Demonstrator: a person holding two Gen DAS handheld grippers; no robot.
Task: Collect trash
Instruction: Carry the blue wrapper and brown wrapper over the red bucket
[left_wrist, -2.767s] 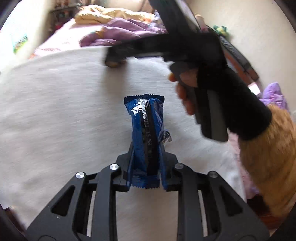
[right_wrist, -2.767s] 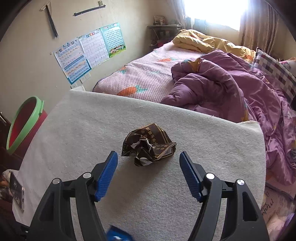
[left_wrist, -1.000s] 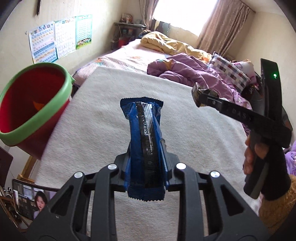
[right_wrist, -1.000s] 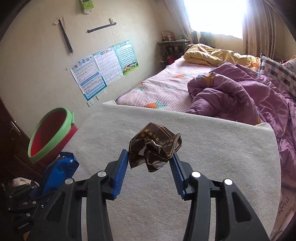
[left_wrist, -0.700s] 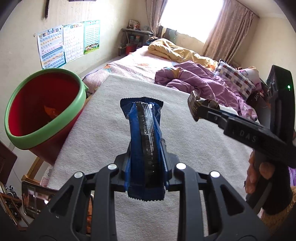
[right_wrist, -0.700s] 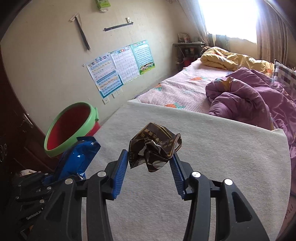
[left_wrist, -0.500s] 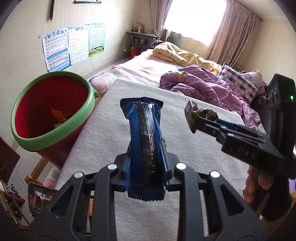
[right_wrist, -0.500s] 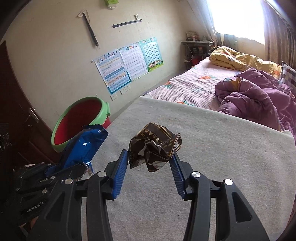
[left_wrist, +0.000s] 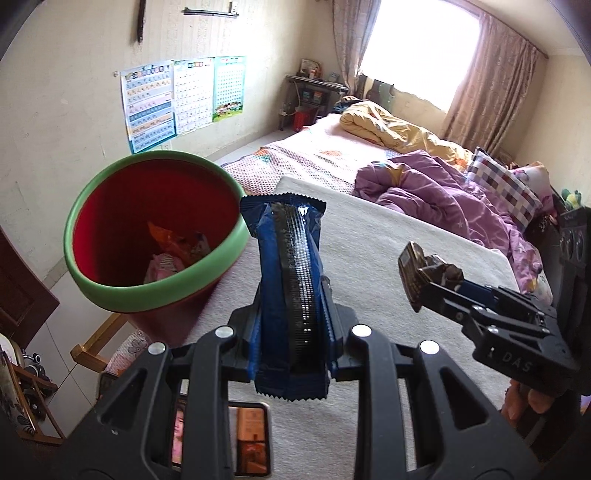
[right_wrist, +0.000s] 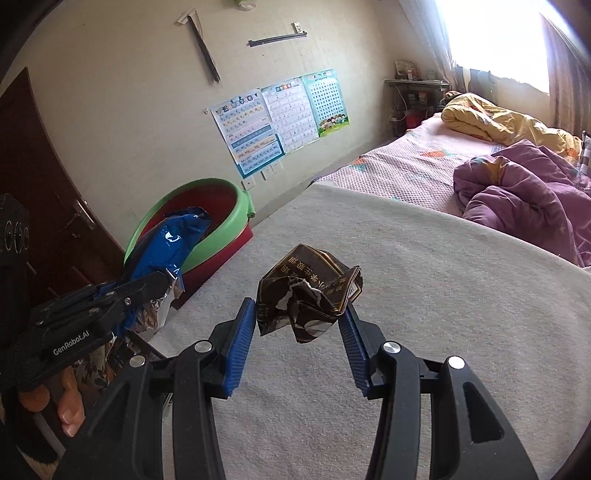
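Bin (left_wrist: 155, 291) far left, off the surface (left_wrist: 388, 243) edge. My left gripper (left_wrist: 291, 332) pinches blue wrapper (left_wrist: 288, 266) low: light, slick foil. Right gripper (right_wrist: 299, 328) jaws clamp crumpled brown wrapper (right_wrist: 306, 291): springy, near weightless, hold mid-wad.

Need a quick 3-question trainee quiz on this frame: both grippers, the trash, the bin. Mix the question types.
1. True or false: the left gripper is shut on the blue wrapper.
2. What does the right gripper hold? A) an orange packet B) a crumpled brown wrapper C) nothing
3. Fill in: the red bin with the green rim stands beside the table's ____ edge in the left wrist view, and it already holds ____.

Key
1. True; the wrapper stands upright between the pads.
2. B, the crumpled brown wrapper, held above the grey table cover.
3. Left; some trash, including an orange packet.
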